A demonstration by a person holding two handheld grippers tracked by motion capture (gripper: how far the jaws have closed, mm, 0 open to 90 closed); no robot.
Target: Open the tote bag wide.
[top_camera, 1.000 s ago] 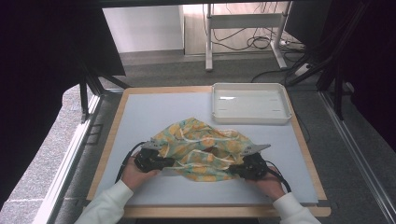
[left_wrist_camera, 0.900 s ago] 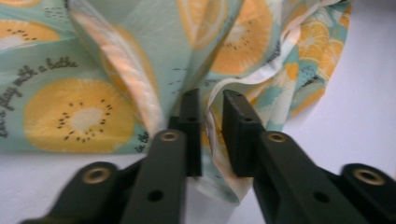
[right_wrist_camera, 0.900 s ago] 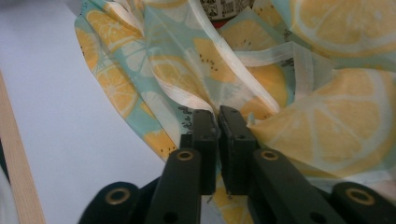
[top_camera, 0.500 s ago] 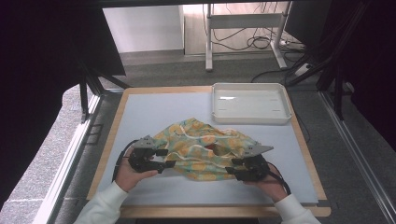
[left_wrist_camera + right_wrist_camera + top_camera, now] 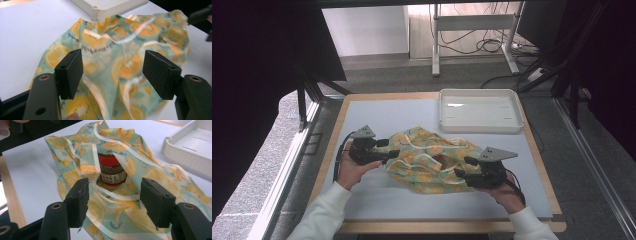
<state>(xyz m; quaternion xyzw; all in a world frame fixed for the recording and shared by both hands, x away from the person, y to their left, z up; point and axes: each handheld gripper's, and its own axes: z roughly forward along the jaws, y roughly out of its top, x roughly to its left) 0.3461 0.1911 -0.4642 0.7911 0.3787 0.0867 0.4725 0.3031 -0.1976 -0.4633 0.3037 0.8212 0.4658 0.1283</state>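
Both grippers (image 5: 393,152) (image 5: 460,173) lifted, jaws just spread; one bag (image 5: 429,160), one jar (image 5: 111,170).

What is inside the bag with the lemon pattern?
Through the opening of the bag, a jar with a red band and a printed label is visible. Its lid and base are covered by the cloth.

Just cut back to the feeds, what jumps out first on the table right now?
A crumpled pale-green fabric bag printed with orange citrus slices lies mid-table, and the right gripper view looks into its mouth at a red-lidded jar with a dark label. The left gripper and right gripper flank the bag, jaws just opened, pads off the cloth. A white rectangular plastic tray sits behind at the far right.
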